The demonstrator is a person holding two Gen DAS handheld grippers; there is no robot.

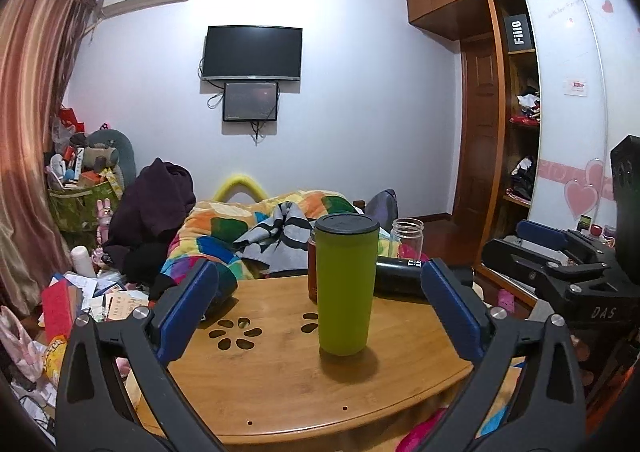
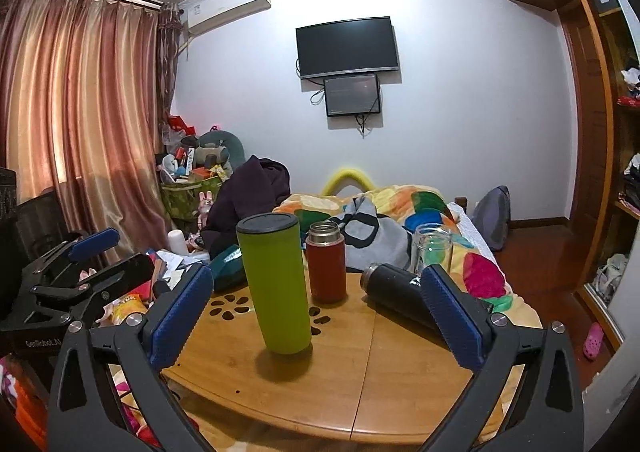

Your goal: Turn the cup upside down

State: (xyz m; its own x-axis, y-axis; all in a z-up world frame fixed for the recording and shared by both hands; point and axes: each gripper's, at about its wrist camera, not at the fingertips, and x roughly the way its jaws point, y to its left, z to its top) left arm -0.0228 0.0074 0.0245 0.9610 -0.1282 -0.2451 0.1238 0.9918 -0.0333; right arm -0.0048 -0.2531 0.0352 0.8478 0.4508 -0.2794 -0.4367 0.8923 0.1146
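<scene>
Two views cover this moment, and both of your grippers stand wide open with nothing between their blue pads.

In the left wrist view, your left gripper (image 1: 320,312) fills the bottom of the frame, its black arms rising from the lower corners. The tall lime-green cup with a dark grey lid (image 1: 346,284) stands upright just right of centre, lid up, on the round bamboo table with flower-shaped cutouts (image 1: 280,384). It sits between the two pads without touching either. Behind it, mostly hidden, is a red flask (image 1: 311,272). To its right a black bottle (image 1: 398,276) lies on its side at the table's far edge, and a clear glass jar (image 1: 408,238) stands upright behind that. At the right edge of the frame you can see your right gripper (image 1: 552,252) from the side, apart from the cup.

In the right wrist view, your right gripper (image 2: 316,312) frames the bottom of the picture in the same way. The lime-green cup (image 2: 276,284) stands left of centre, leaning a little in the fisheye, closer to the left pad but clear of it. The red flask (image 2: 326,262) with its steel collar stands just right of the cup, farther back. The black bottle (image 2: 396,292) lies right of centre, partly behind the right pad, and the glass jar (image 2: 432,248) rises behind it. The table (image 2: 380,384) spreads across the lower middle. Your left gripper (image 2: 96,256) shows at the left edge, off the table.
</scene>
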